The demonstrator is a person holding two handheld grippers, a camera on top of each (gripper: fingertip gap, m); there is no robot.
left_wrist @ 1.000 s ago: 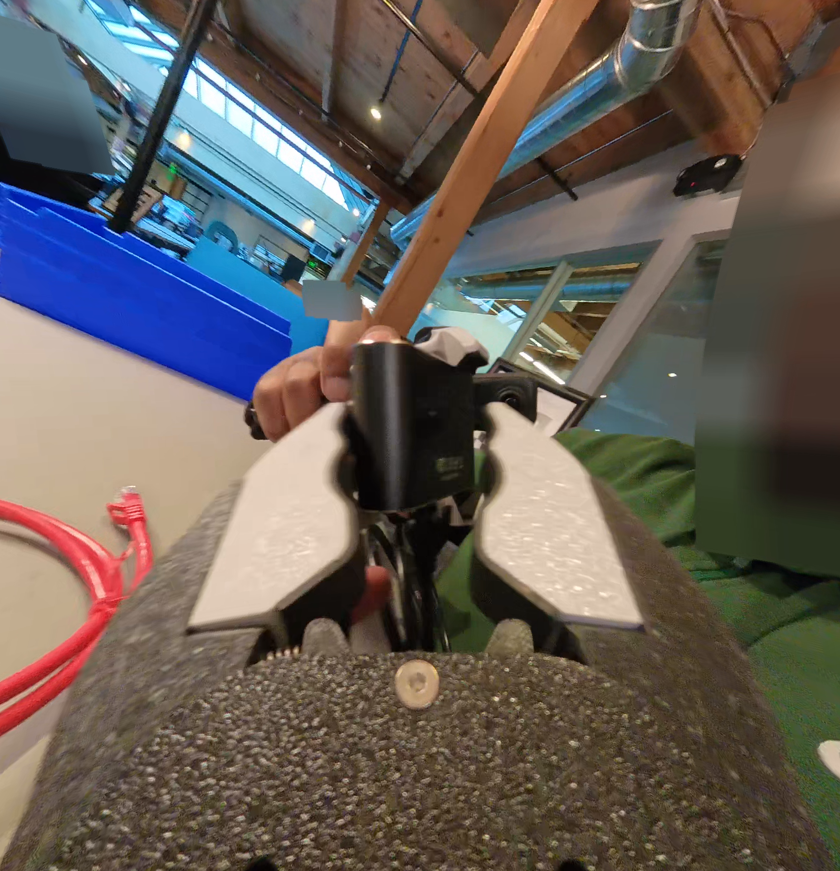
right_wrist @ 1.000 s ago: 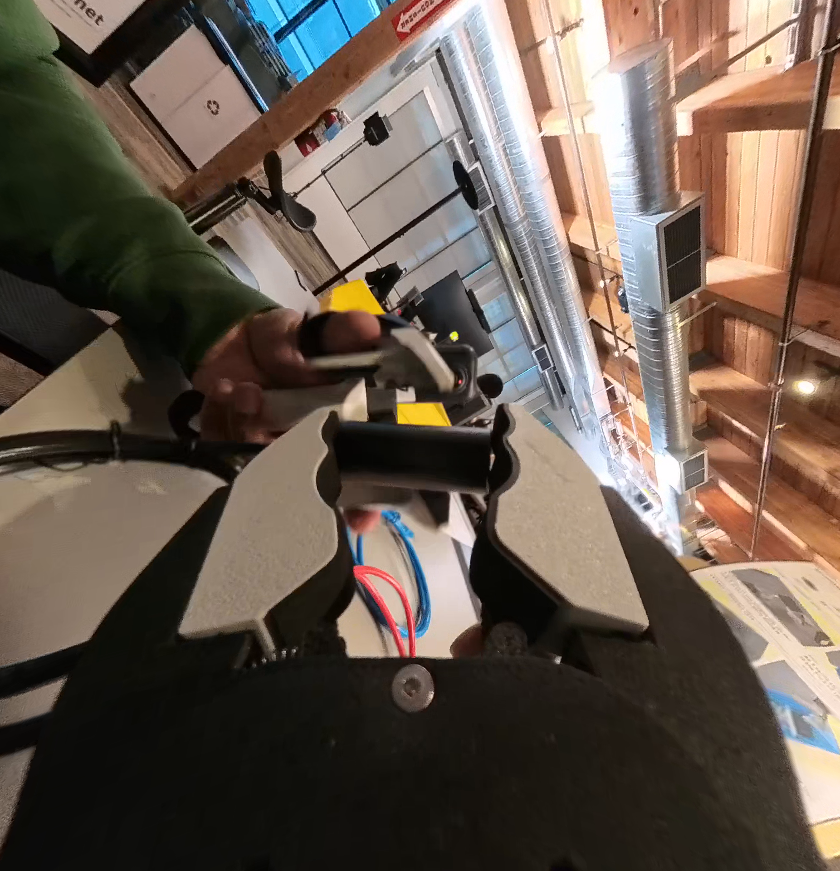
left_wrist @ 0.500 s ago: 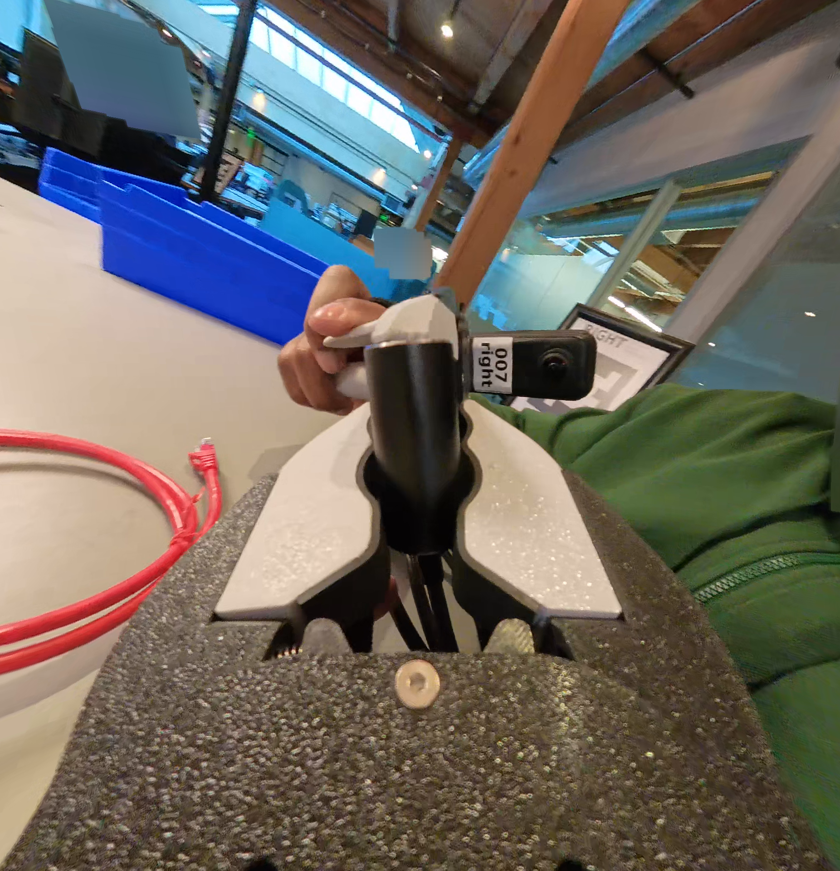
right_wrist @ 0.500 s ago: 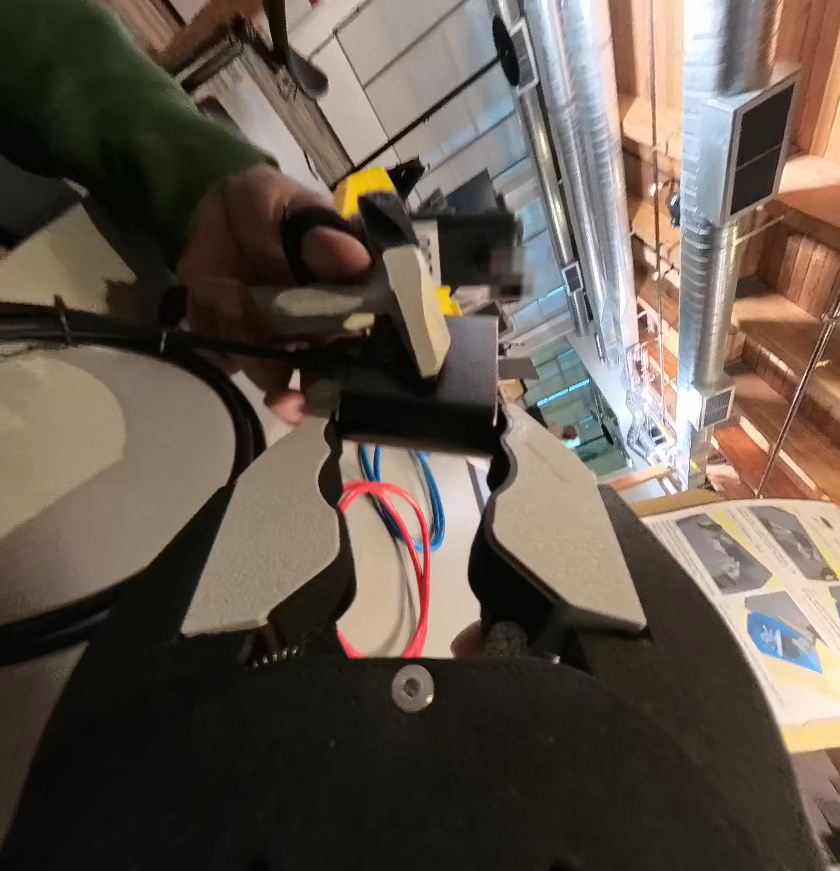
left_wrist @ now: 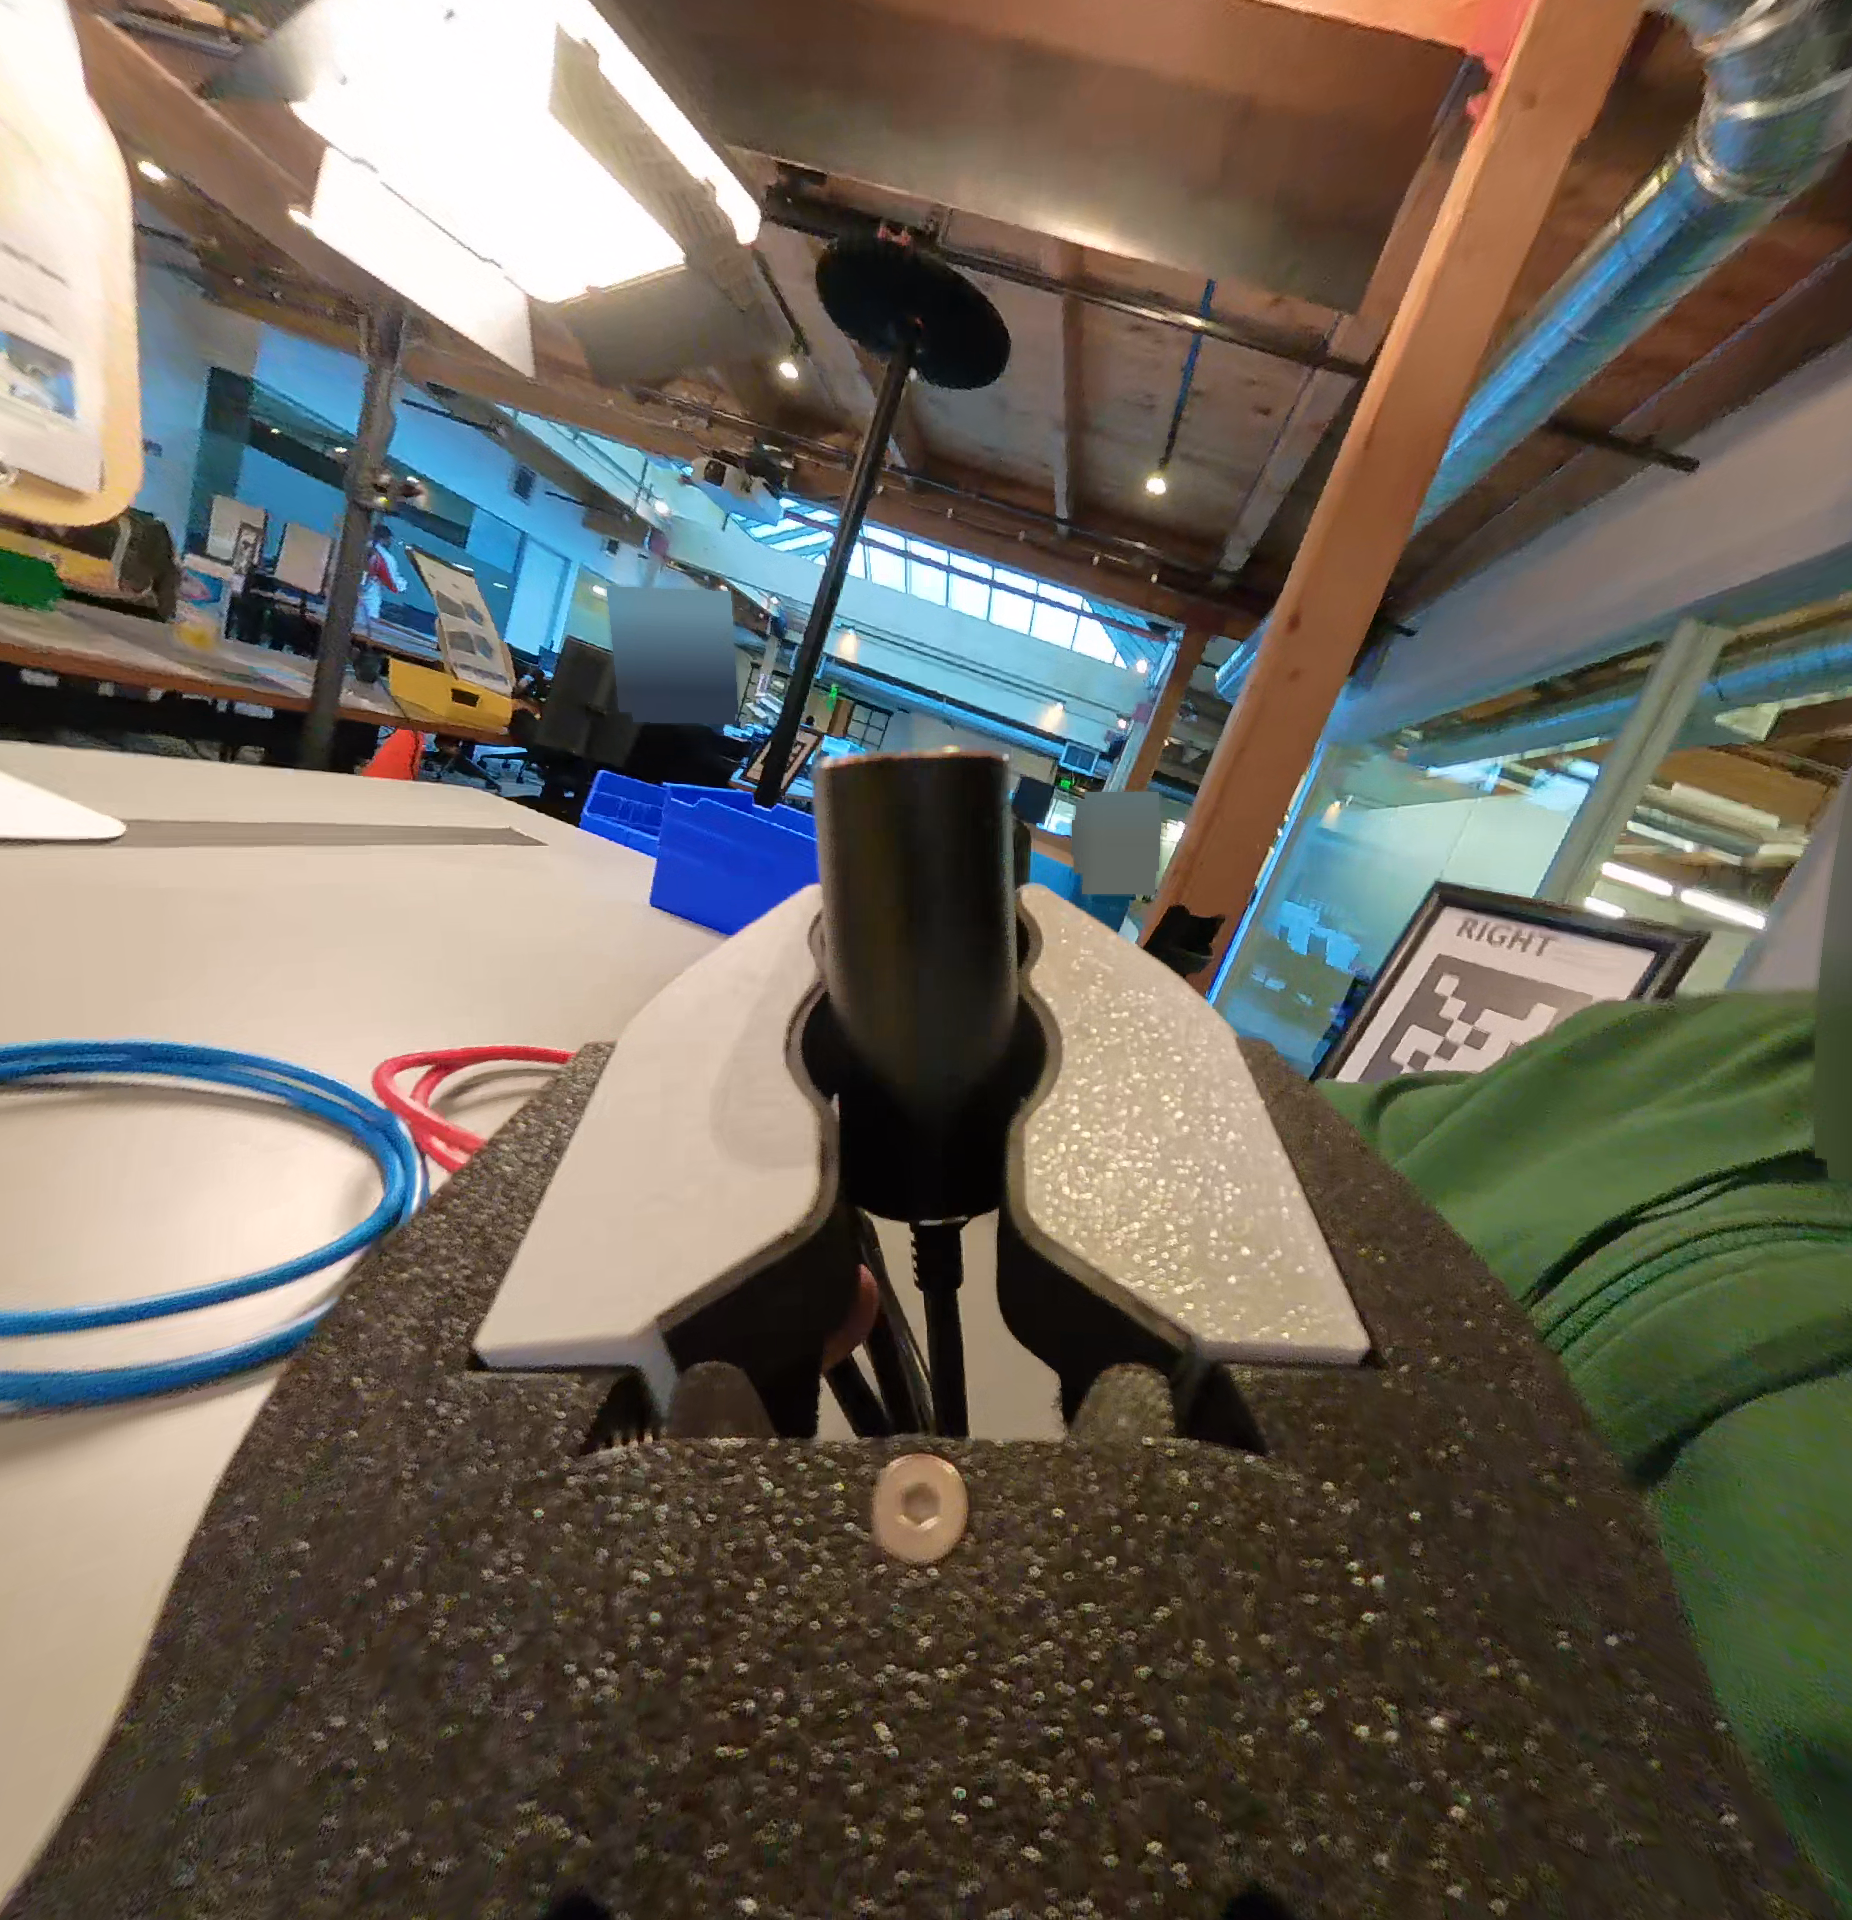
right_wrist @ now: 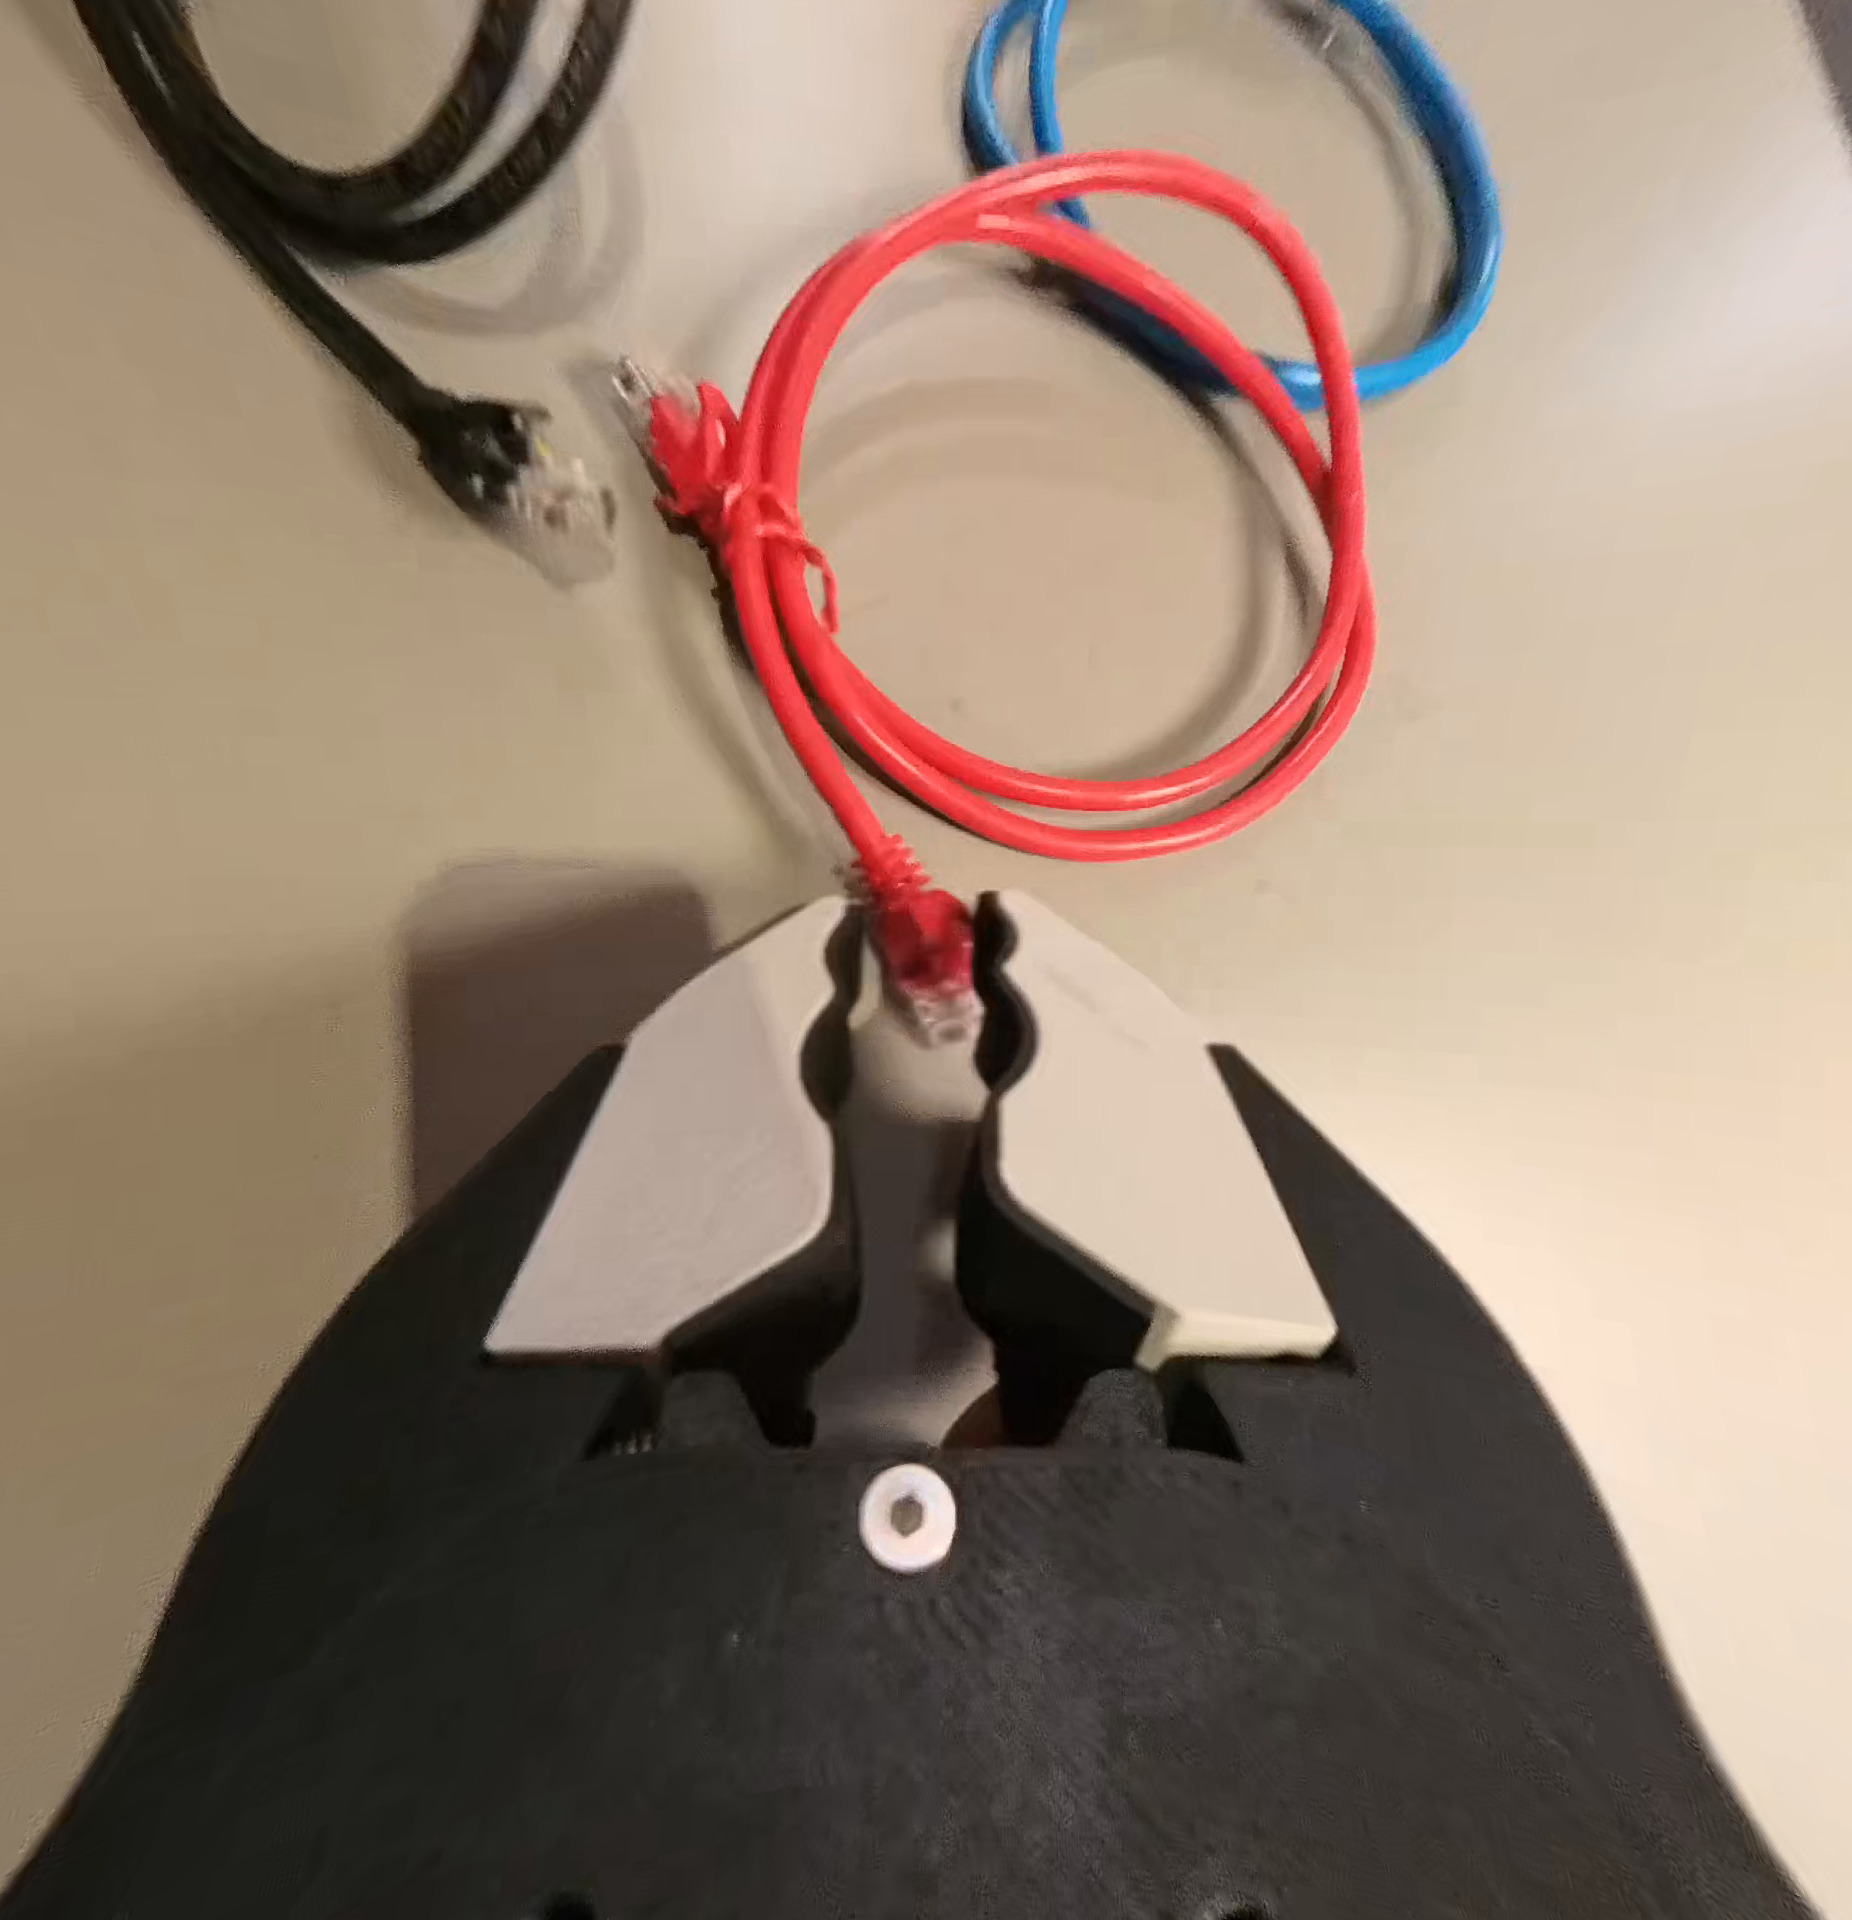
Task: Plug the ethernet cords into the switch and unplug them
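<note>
Black switch (left_wrist: 911, 852): pinched upright between the fingers of the left gripper (left_wrist: 917, 925), which are pressed against its sides; black leads hang from its lower end. It is held above the desk (left_wrist: 278, 935), to the right of the red cord (left_wrist: 423, 1070).

Red cord (right_wrist: 1348, 582): coiled on the desk (right_wrist: 278, 727) and tied with a red twist. One plug (right_wrist: 927, 966) lies between the fingers of the right gripper (right_wrist: 917, 925), which stand narrowly apart around it; a sliver of desk shows on one side, so no pinch is judged made yet.

Change noted: half a second ago the right gripper was raised beside the switch, camera to the ceiling. It has since been turned down onto the red cord. The switch is thus left to the left gripper alone, and pickup of the first plug is judged under way; nothing is plugged in yet.

Other cords:
- blue cord (right_wrist: 1462, 208), coiled beyond the red cord and partly under it
- black cord (right_wrist: 309, 270), left of the red cord, with its plug (right_wrist: 486, 447) pointing toward the red cord's tie

Also entered, right of the red cord in the left view: blue bins (left_wrist: 724, 862), a green sleeve (left_wrist: 1628, 1195) and a framed sign (left_wrist: 1493, 997).

Writing: the sign carries a printed word and a checkered marker, not transcribed. No brand is legible on the switch.
</note>
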